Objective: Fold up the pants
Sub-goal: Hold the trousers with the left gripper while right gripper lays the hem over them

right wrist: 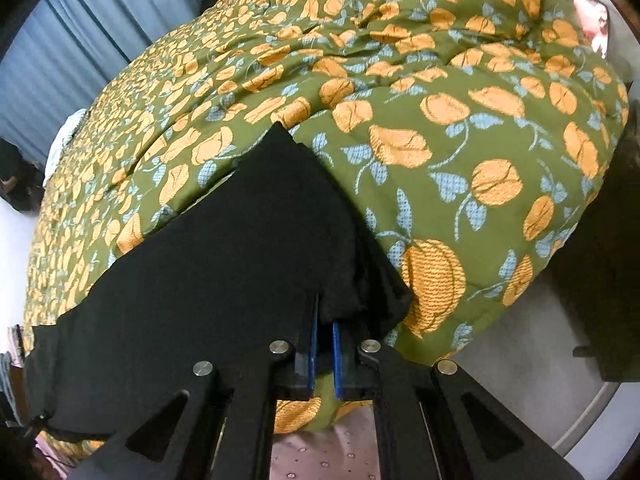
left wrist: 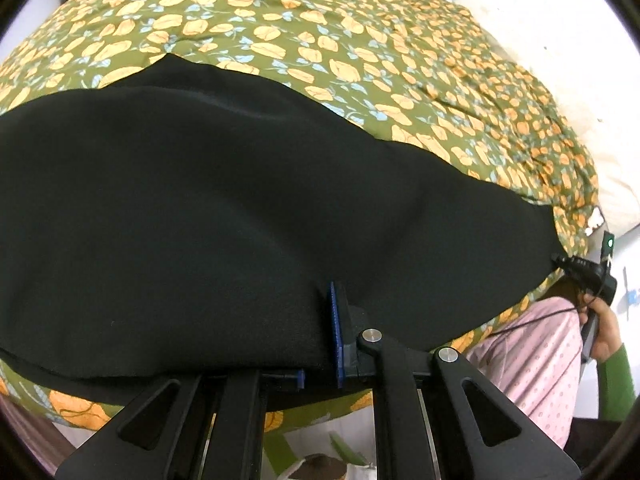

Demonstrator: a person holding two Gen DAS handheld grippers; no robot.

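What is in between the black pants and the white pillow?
Only the flowery green blanket. In the left wrist view it stretches bare from the edge of the black pants over to the white pillow at the bed's far side.

Olive-green quilted bedspread w/ orange flower & pale-blue leaf print fills most of both views, rumpled in long creases. Blue-grey pleated curtain hangs beyond the bedspread's far left edge; a cream-white pillow lies along its right side in the left-wrist view. Small lit phone screen rests near the bedspread's far right corner; pink dotted fabric shows below its near edge.
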